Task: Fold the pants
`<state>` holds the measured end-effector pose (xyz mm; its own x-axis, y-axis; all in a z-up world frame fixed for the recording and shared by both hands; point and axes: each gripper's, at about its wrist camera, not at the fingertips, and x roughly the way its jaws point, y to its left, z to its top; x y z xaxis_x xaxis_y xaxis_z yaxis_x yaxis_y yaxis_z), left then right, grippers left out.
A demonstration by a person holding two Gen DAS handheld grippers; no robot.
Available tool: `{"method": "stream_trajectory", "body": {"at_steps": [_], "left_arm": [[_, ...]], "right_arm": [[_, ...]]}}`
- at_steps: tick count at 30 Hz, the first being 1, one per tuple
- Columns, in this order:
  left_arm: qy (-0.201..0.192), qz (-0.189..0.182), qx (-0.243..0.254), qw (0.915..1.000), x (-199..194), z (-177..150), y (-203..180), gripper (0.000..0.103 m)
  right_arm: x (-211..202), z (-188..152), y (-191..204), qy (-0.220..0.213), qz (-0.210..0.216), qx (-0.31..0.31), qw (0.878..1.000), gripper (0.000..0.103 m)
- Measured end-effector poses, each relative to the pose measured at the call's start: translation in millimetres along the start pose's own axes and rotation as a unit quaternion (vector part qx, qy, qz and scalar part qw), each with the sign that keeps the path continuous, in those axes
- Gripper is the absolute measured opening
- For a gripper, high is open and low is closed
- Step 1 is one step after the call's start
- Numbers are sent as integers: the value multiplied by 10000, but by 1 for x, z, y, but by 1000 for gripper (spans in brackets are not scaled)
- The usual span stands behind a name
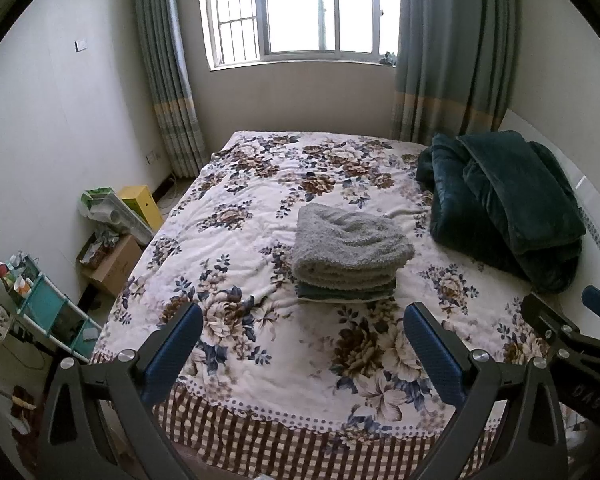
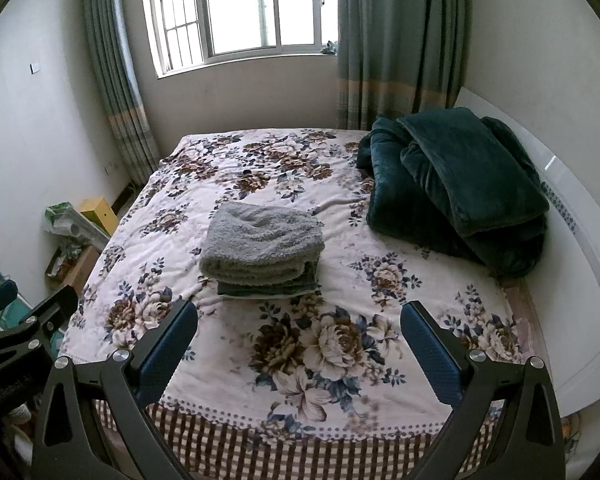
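Observation:
Fuzzy grey pants (image 1: 350, 246) lie folded in a neat stack on the floral bed cover (image 1: 240, 240), on top of a darker folded garment (image 1: 344, 294). The stack also shows in the right wrist view (image 2: 262, 246). My left gripper (image 1: 302, 320) is open and empty, held above the foot of the bed, short of the stack. My right gripper (image 2: 299, 318) is open and empty at about the same distance. The right gripper's body shows at the left wrist view's right edge (image 1: 572, 336).
A dark green folded quilt (image 1: 512, 208) lies at the bed's far right by the white headboard (image 2: 572, 240). Boxes (image 1: 112, 260) and a teal shelf rack (image 1: 48, 312) stand on the floor left of the bed. A window and curtains are behind.

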<state>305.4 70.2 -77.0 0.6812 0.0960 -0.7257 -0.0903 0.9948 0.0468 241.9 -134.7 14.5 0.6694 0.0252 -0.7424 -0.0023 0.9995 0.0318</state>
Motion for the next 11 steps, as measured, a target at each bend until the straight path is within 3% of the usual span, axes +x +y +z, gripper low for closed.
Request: {"method": "stream_trajectory", "body": {"at_steps": [11], "left_arm": [[-75,-19,70,9999,1,0,-4,103]], "right_arm": [[1,0,1,-16,7,19,10000,103]]}}
